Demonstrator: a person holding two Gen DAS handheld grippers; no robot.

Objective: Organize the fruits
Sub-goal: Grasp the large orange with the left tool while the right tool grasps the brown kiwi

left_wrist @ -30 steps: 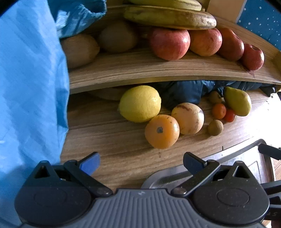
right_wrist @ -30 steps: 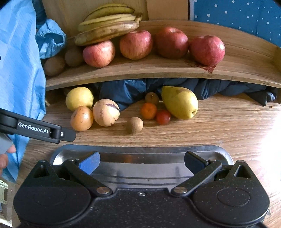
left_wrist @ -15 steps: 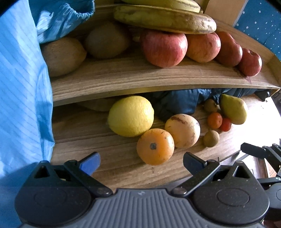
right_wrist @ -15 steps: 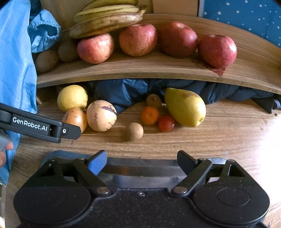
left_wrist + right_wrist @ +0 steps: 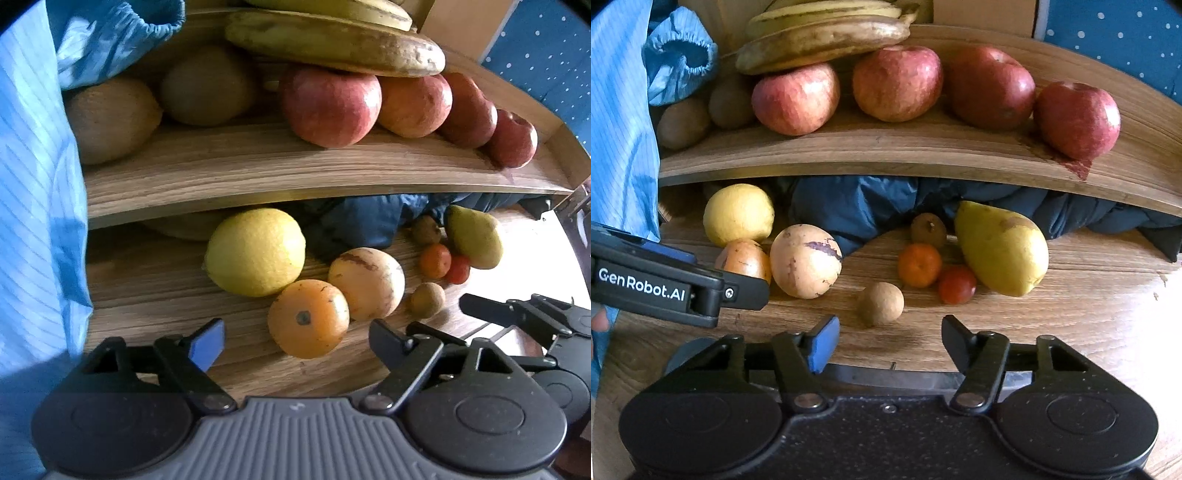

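Here the loose fruit lies on the wooden table [image 5: 1071, 314] in front of a raised shelf [image 5: 886, 155]. Nearest the right gripper [image 5: 890, 341] is a small round brown fruit [image 5: 881, 303], just ahead of its fingertips and apart from them; its jaws are closing with nothing between them, the gap showing only bare wood. Beyond the brown fruit sit a small mandarin [image 5: 919, 264], a cherry tomato [image 5: 956, 284] touching it, a small kiwi [image 5: 928, 229] behind, and a yellow-green pear [image 5: 1001, 249] lying on its side just right of the tomato.

The left wrist view brings the other cluster close: an orange [image 5: 308, 318] sits just ahead of the left gripper [image 5: 295, 341], in line with the gap between its fingers but untouched, and those jaws are closing too, with nothing held. Touching the orange are a lemon [image 5: 255, 251] and a pale streaked fruit [image 5: 365, 282] (in the right view the left gripper's finger covers part of the orange).

Only the right view shows the grey tray's rim [image 5: 905, 373] under the gripper body, and a fingertip at the far left edge. The left view alone shows the right gripper from the side, at its right edge.

On the shelf stand four red apples [image 5: 897, 83], bananas [image 5: 827, 31] lying across them, and two kiwis [image 5: 110, 118] at the left end. Dark blue cloth [image 5: 857, 206] is bunched under the shelf, and a light blue sleeve [image 5: 33, 184] fills the left side of both views
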